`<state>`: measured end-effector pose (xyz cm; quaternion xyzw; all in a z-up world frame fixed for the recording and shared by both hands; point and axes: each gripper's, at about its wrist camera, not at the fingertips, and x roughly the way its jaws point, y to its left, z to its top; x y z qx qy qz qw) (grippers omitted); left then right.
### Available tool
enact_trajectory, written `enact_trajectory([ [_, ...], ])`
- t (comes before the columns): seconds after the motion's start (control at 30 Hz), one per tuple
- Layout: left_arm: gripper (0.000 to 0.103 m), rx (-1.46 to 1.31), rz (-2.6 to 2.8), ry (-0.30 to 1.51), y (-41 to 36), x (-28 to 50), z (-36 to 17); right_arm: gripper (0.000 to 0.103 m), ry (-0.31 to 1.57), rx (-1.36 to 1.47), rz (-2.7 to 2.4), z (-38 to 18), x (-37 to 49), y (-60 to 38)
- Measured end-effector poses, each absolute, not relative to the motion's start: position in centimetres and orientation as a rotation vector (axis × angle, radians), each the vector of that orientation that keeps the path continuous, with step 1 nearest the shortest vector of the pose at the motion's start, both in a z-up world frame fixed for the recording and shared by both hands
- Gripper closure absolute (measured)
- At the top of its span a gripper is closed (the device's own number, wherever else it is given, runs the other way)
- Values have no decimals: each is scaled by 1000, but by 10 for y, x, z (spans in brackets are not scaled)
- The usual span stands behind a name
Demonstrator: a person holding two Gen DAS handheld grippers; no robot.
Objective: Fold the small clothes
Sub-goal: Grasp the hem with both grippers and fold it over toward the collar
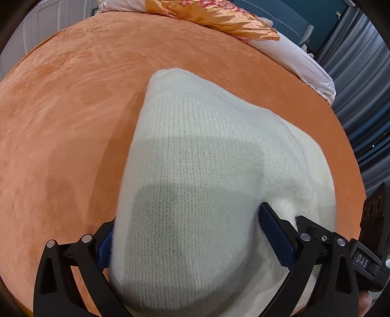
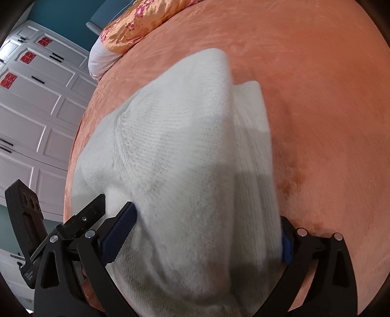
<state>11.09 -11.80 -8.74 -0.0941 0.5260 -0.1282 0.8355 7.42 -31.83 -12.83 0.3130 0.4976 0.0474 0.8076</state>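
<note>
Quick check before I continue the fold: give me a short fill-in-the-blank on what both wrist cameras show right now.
1. The white knit sweater lies on a bed covered in ____ fabric.
2. The left gripper has the sweater ____ its two fingers.
3. The right gripper straddles the ____ too.
4. The floral pillow lies ____ the sweater.

Missing words: orange; between; sweater; beyond

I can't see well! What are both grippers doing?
Left gripper: open wide around the white sweater.
Right gripper: open wide around the same sweater.
</note>
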Motion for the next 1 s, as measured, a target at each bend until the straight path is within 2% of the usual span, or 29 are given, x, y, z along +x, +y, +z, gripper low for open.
enact_trajectory([
  [0.17,5,-228,-300,1137,-114,117,-89,9,1061,672,108,-129,78,-319],
  [0.23,7,-250,-334,1181,-111,122,-88,28,1063,693,130,-127,76,-321],
  [0.27,13,-256,-353,1201,-109,123,-85,46,1063,727,151,-125,75,-324],
  [0.3,16,-255,-372,1215,-107,123,-81,60,1069,775,167,-123,72,-328],
  [0.37,30,-243,-415,1220,-105,116,-69,64,1060,801,191,-112,63,-331],
  [0.47,38,-222,-478,1252,-101,97,-60,65,1061,745,201,-93,41,-322],
  [0.63,38,-201,-567,1349,-91,30,-66,65,1118,801,201,-94,-33,-315],
  [0.7,34,-168,-584,1376,-89,8,-72,65,1150,830,193,-102,-61,-311],
  [0.77,19,-158,-581,1391,-88,2,-79,64,1166,887,182,-114,-86,-308],
  [0.83,14,-212,-568,1394,-87,4,-88,61,1141,955,170,-121,-96,-310],
  [0.9,12,-255,-568,1387,-87,11,-94,54,1135,954,144,-123,-93,-310],
  [1.0,15,-257,-576,1370,-91,18,-93,54,1152,899,122,-123,-78,-303],
])
